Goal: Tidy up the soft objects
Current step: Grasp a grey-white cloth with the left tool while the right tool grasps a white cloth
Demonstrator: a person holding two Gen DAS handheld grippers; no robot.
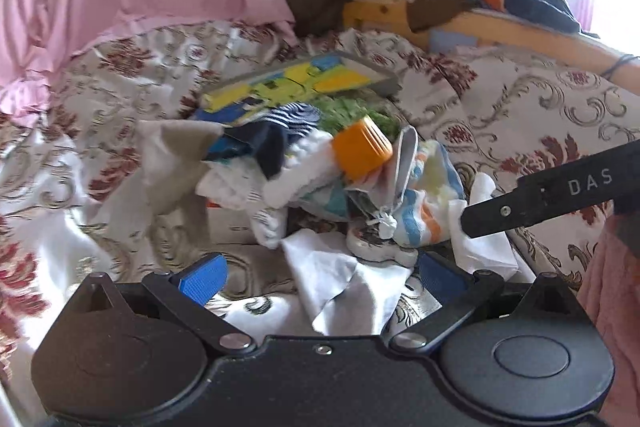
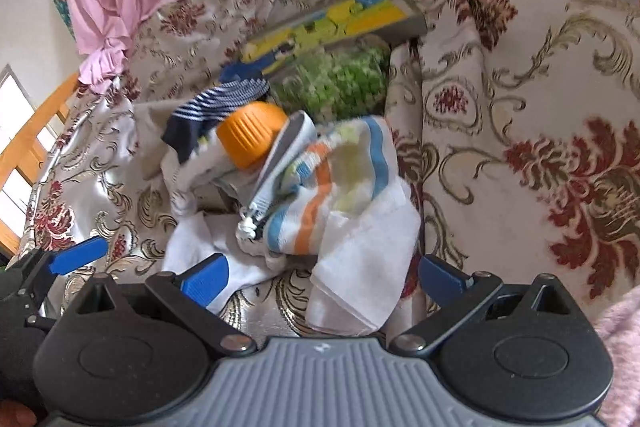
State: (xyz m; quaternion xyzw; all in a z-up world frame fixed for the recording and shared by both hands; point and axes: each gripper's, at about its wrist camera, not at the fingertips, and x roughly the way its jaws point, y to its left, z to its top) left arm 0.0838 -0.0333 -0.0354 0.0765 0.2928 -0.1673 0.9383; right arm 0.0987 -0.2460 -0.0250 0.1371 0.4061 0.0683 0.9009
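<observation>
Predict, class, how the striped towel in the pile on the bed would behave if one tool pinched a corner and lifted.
The striped towel lies crumpled in soft folds, so it would probably droop and unfold. It looks light. The orange cap rests beside it on the heap, so lifting might send that rolling.

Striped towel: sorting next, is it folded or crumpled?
Crumpled. The striped towel lies bunched in uneven folds atop the pile, partly over a white cloth.
</observation>
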